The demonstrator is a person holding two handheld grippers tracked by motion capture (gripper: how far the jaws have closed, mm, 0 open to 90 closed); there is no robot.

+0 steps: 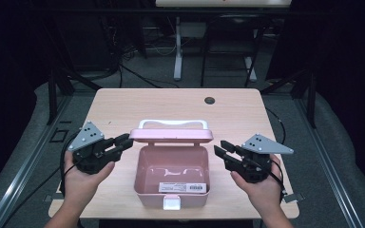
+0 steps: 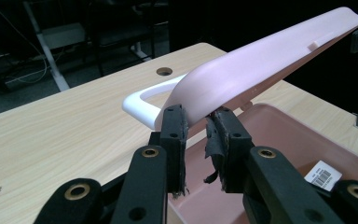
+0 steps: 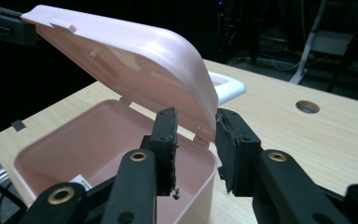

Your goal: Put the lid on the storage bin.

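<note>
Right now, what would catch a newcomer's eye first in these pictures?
The pink plastic box mid-table, its lid raised and its inside bare except for a barcode label. The left gripper stands at the lid's left end, the right gripper near its right end, jaws parted. A white handle tops the lid.

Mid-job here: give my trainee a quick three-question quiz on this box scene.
1. True or false: the lid is raised above the box.
2. Which claw has the lid's edge between its jaws: A left claw, B right claw, C both?
3. What colour is the handle?

Key: 1 true. 2 C, each at one side edge, jaws parted. 3 white.
</note>
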